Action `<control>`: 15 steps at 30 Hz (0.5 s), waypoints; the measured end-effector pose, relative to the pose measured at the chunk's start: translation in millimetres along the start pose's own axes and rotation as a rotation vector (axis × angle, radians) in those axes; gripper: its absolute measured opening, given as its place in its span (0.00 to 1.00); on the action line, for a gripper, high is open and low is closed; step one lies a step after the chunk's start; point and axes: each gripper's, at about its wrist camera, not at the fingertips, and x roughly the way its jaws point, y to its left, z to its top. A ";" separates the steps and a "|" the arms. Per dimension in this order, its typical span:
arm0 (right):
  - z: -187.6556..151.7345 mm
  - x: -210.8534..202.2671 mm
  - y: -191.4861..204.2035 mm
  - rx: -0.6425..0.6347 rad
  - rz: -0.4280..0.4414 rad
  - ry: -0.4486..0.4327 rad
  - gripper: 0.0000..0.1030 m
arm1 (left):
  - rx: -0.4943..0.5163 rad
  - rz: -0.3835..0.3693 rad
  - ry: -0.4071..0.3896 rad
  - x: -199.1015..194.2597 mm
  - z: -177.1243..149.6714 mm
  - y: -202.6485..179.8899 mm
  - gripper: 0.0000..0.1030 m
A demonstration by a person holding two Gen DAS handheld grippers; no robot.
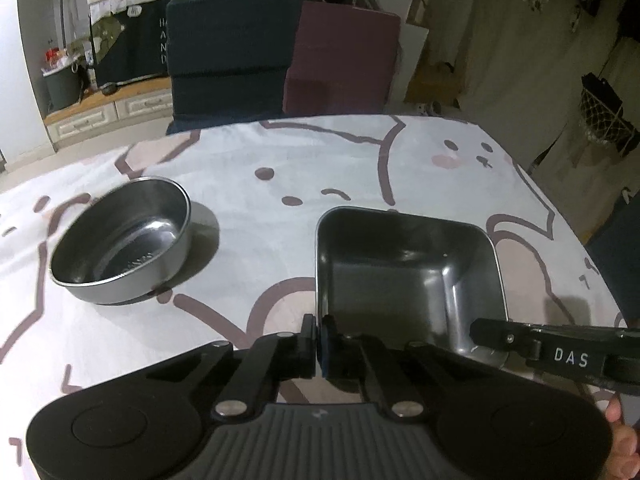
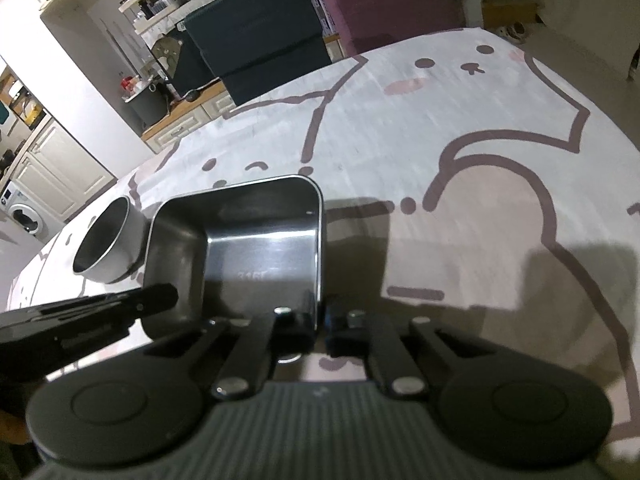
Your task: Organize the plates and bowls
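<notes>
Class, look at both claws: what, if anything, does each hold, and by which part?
Both hold the square stainless-steel dish: the left claw is shut on its left wall near the near corner, the right claw on its right wall.

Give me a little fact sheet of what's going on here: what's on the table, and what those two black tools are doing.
surface: table under a cartoon-print cloth
square dish: steel square tray, empty
round dish: steel round bowl, empty, apart from the tray on its left
left gripper: jaws shut on the tray's left wall
right gripper: jaws shut on the tray's right wall
behind the table: two chairs, dark and maroon
</notes>
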 end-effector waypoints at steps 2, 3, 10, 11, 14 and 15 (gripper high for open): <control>-0.7 -5.4 1.6 -0.002 0.001 -0.004 0.05 | -0.007 0.001 -0.015 -10.6 -1.1 0.1 0.02; -0.8 -10.0 3.4 -0.005 0.002 -0.012 0.04 | -0.011 0.002 -0.023 -16.5 -1.6 0.4 0.02; -6.2 -47.3 19.6 -0.029 0.054 -0.060 0.05 | -0.047 0.013 -0.098 -72.9 -10.0 4.6 0.02; -7.4 -54.0 22.6 -0.032 0.062 -0.069 0.05 | -0.049 0.017 -0.110 -81.6 -12.0 4.9 0.02; -14.9 -75.9 33.3 -0.056 0.096 -0.096 0.05 | -0.066 0.028 -0.150 -111.6 -21.9 8.8 0.03; -17.2 -82.1 37.3 -0.064 0.106 -0.101 0.05 | -0.073 0.035 -0.165 -122.9 -27.0 10.4 0.03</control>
